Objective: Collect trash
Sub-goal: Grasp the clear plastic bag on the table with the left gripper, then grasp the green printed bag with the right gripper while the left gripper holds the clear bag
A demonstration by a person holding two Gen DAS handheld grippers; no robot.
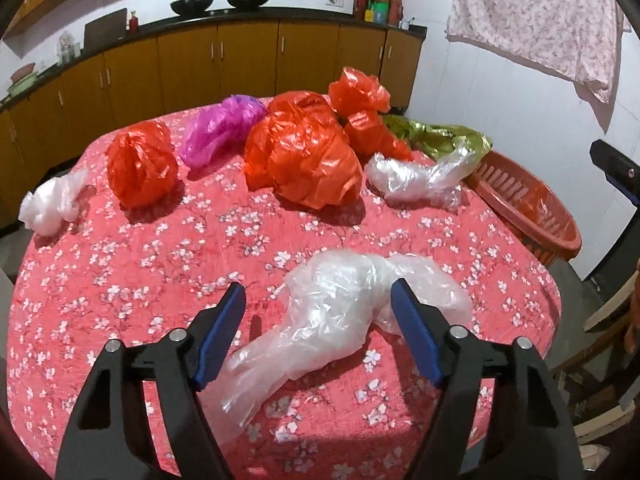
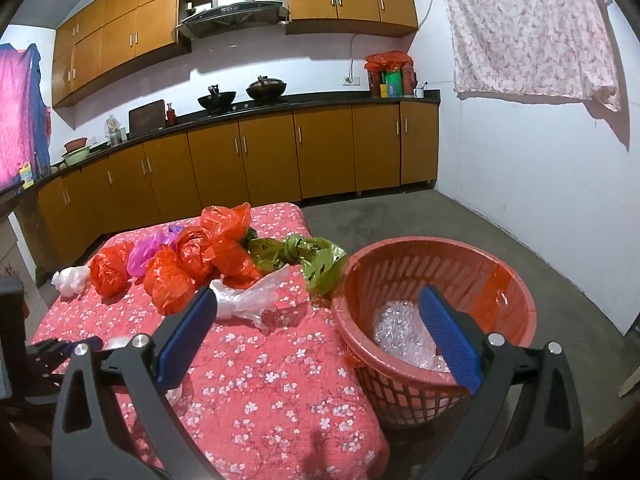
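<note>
- Left wrist view: the left gripper (image 1: 318,300) straddles a clear plastic bag (image 1: 340,316) lying on the flowered tablecloth (image 1: 160,264) — jaws apart, the right pad at the bag, grip uncertain.
- Right gripper (image 2: 318,312) gapes empty beside the red basket (image 2: 516,280) — bubble wrap (image 2: 400,328) lies inside it.

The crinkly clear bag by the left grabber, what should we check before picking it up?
1. Clear bag between the left gripper fingers: ok.
2. Pads pressing the bag: not ok, jaws open.
3. Bag free of other trash: ok, it lies alone on the floral cloth.
4. Basket has room: ok, only bubble wrap inside.
5. Right gripper empty: ok, open.
6. Bag's weight: cannot tell.
</note>
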